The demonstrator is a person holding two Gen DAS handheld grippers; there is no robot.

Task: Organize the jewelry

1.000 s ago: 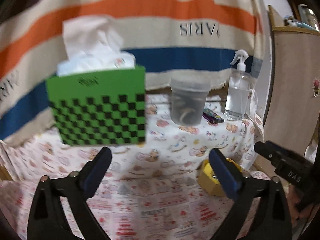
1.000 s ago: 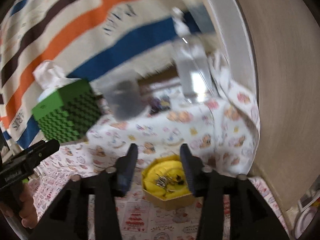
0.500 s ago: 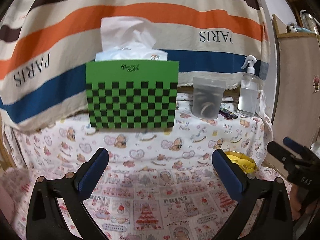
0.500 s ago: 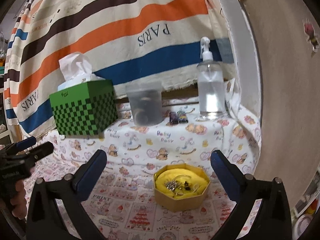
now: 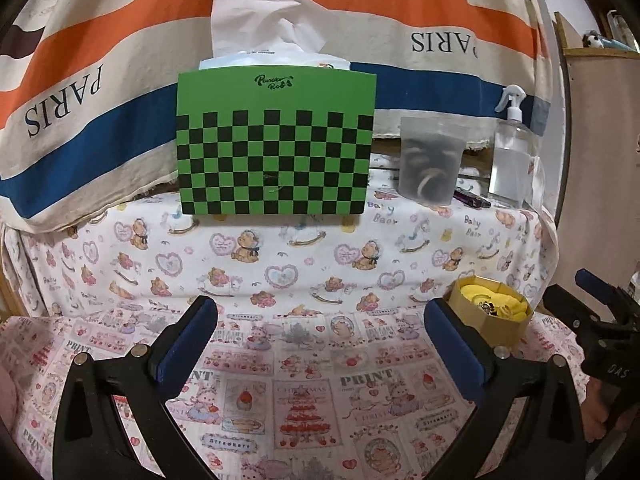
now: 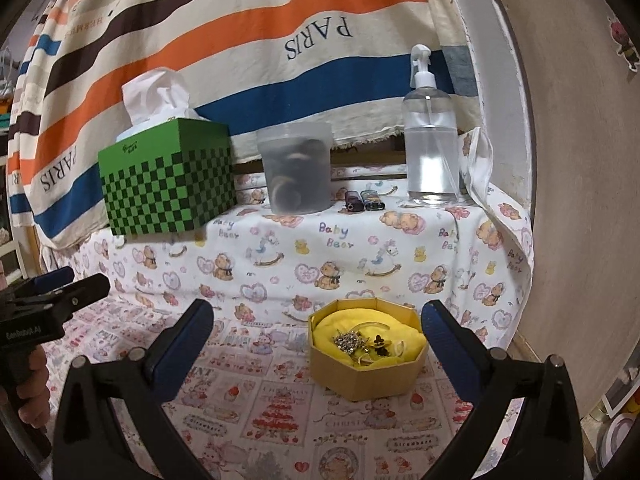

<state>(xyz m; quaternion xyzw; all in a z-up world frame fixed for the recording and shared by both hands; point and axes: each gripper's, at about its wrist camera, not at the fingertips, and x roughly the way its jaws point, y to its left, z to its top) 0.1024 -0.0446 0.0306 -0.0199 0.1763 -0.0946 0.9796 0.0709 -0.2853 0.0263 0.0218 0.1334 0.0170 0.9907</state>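
Hovering above the near part of a table (image 6: pixel 280 420) covered with a patterned cloth, the right tongs (image 6: pixel 318 322) are seen spread wide with nothing held between the blue-padded fingers (image 6: pixel 448 344). An octagonal box (image 6: pixel 366 376) with a yellow lining is placed toward the near right corner of the table, just beyond the tongs and nearer the right finger than the left; a small heap of jewelry (image 6: pixel 362 344) is seen resting on the lining inside it. The left tongs (image 5: pixel 320 336) are likewise held wide apart and empty over the near middle of the table, and in that view the same box (image 5: pixel 490 322) is seen just behind the right finger. Along the raised far edge, a green checkered tissue box (image 6: pixel 168 184) is set at the left, a frosted plastic tub (image 6: pixel 296 168) beside it toward the middle, two small dark lighters (image 6: pixel 364 201) lying just right of the tub, and a clear spray bottle (image 6: pixel 430 140) standing upright near the far right corner. A striped cloth printed with "PARIS" (image 6: pixel 280 40) is hung behind them. What lies inside the tub cannot be made out clearly.
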